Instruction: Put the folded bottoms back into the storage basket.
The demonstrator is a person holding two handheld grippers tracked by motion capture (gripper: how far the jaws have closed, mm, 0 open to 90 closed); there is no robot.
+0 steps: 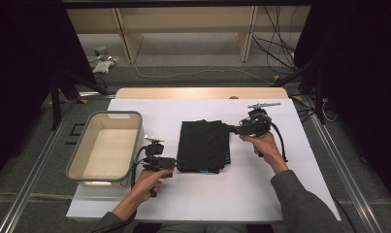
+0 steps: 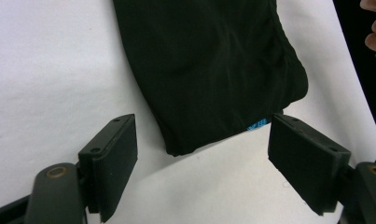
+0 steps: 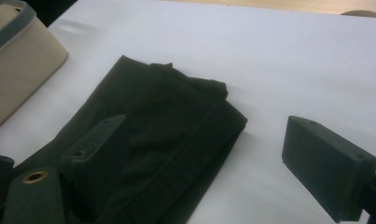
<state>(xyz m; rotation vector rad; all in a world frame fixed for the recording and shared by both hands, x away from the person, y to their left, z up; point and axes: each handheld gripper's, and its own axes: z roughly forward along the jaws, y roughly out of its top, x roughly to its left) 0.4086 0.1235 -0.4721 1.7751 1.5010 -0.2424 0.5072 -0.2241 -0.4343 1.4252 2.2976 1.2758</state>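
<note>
A folded black garment (image 1: 203,145) with a small blue label lies in the middle of the white table cover (image 1: 207,194). My left gripper (image 1: 172,162) is at its near left corner. In the left gripper view the jaws stand open (image 2: 202,140) on either side of that garment corner (image 2: 213,60), with a gap on both sides. My right gripper (image 1: 232,129) is at the garment's far right corner. Its jaws are also open (image 3: 204,135), one above the black cloth (image 3: 167,121) and the other over the white cover.
A beige bin (image 1: 103,115) with a grey rim stands left of the garment and looks empty; its corner (image 3: 17,70) appears in the right gripper view. A wooden table edge (image 1: 198,92) runs behind the cover. Cables and shelving lie beyond.
</note>
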